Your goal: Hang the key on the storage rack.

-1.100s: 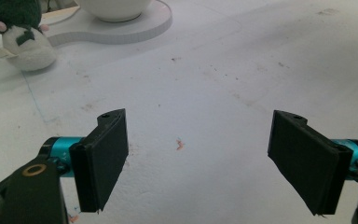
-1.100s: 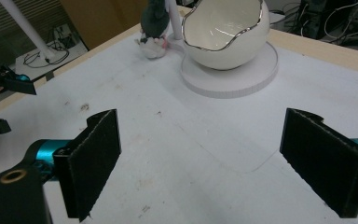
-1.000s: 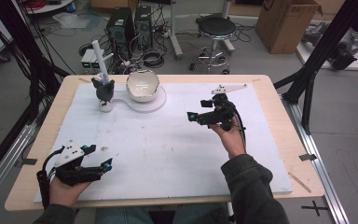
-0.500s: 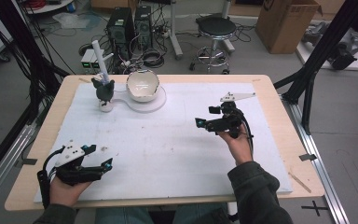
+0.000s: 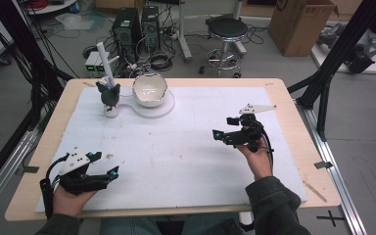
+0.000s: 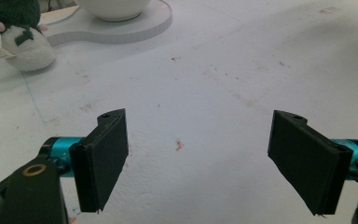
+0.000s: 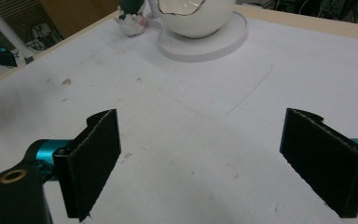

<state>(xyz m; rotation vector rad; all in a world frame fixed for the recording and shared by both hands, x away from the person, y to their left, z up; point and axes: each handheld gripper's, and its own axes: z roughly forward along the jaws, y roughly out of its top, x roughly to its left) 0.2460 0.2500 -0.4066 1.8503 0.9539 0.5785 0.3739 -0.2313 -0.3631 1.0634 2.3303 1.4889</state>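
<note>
High view: the plush toy [image 5: 109, 96] is standing far-left on the desk [image 5: 186, 147], beside the bowl [image 5: 150, 89]. Left gripper view: fingers [image 6: 100, 158] are gaping, empty. Right gripper view: fingers [image 7: 91, 161] are gaping too; the toy looks soft and light, best pinched around its body.

Glossy ceramic-looking bowl [image 5: 150, 89], plush cloth toy [image 5: 109, 98], matt white paper-like mat [image 5: 176, 156].

Bright, even overhead light, soft faint shadows, slightly grainy pictures, near edges of both gripper views blurred.
</note>
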